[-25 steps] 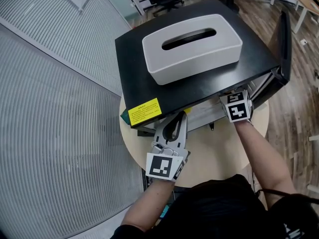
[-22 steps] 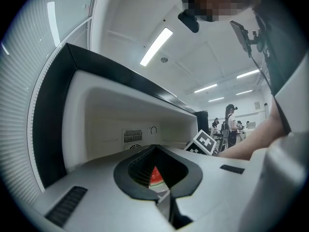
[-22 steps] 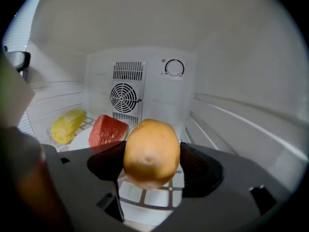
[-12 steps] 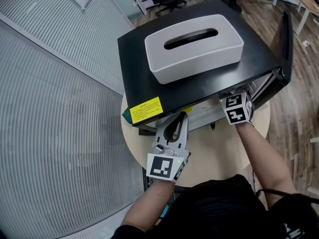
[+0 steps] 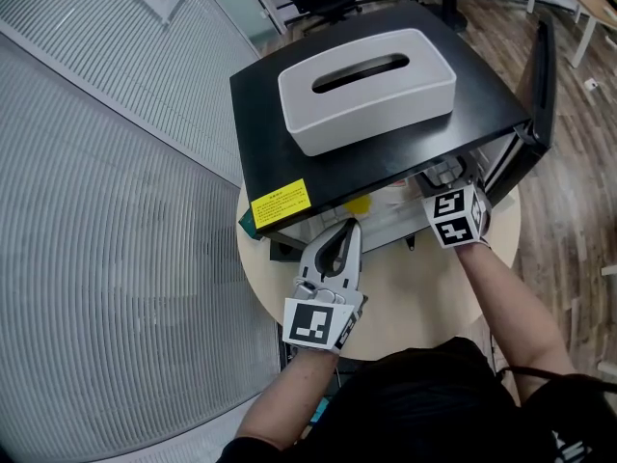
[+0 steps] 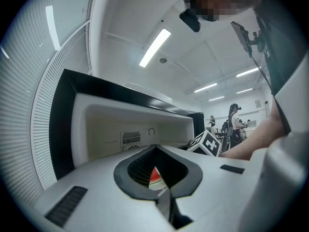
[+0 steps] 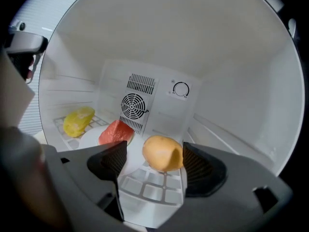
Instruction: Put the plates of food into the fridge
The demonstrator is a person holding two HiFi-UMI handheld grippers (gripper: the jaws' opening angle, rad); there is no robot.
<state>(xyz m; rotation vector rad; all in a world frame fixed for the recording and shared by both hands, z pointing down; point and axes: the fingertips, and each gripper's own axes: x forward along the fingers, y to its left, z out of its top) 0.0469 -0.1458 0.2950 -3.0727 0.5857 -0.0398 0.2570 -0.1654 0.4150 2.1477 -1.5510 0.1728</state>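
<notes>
Since a second ago my right tool (image 7: 153, 166) has lifted a touch and rolled slightly at the fridge mouth, while my left tool (image 5: 353, 226) has kept its place.

I see the black fridge (image 5: 289, 133) standing on the round pale surface (image 5: 415, 287), with its door (image 5: 542, 75) swung open on the right. A white tissue box (image 5: 366, 90) lies on its top.

My left tool points level at the near left of the fridge front, over the surface, its jaws pressed together with nothing between them. My right tool reaches into the open compartment, its marker cube (image 5: 453, 217) at the threshold and its jaws standing wide.

Inside, a white plate (image 7: 91, 137) sits on the wire shelf (image 7: 149, 190) and carries a red piece of food (image 7: 115, 132). An orange lump (image 7: 163, 152) lies between the wide pads, just beside the right one; I cannot tell whether it touches that pad or sits on the same plate. A yellow piece (image 7: 78, 121) lies on the shelf at the far left.
</notes>
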